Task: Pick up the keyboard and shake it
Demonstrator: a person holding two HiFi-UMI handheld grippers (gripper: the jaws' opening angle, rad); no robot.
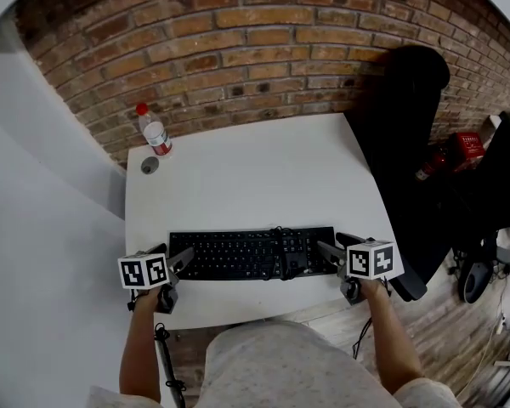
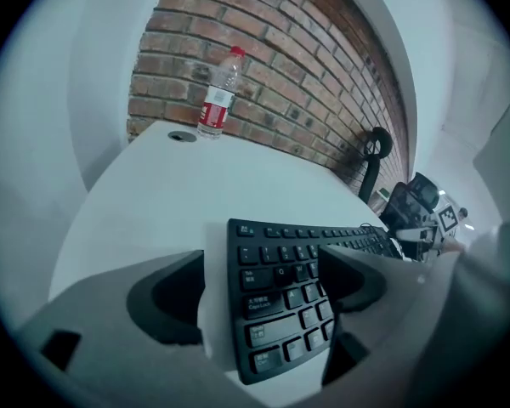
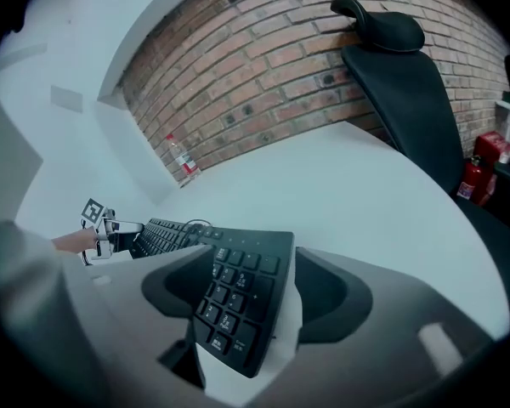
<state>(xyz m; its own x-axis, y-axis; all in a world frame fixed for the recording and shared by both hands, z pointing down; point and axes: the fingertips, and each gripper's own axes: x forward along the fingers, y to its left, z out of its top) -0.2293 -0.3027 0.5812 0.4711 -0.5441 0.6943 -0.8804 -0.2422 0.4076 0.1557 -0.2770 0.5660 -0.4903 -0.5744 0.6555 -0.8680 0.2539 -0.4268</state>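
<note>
A black keyboard (image 1: 246,255) lies flat near the front edge of the white table (image 1: 255,177), with its cable coiled on its right part. My left gripper (image 1: 172,255) is at the keyboard's left end, jaws wide apart. In the left gripper view that end of the keyboard (image 2: 289,300) lies between the jaws of the left gripper (image 2: 263,266), with a strip of table showing beside one jaw. My right gripper (image 1: 338,245) straddles the right end. In the right gripper view the number pad of the keyboard (image 3: 238,300) sits between the spread jaws of the right gripper (image 3: 255,270), untouched.
A plastic water bottle (image 1: 155,133) with a red cap stands at the table's back left corner, next to a round cable hole (image 1: 150,166). A black office chair (image 1: 408,143) stands to the table's right, a red fire extinguisher (image 1: 450,153) beyond it. A brick wall runs behind.
</note>
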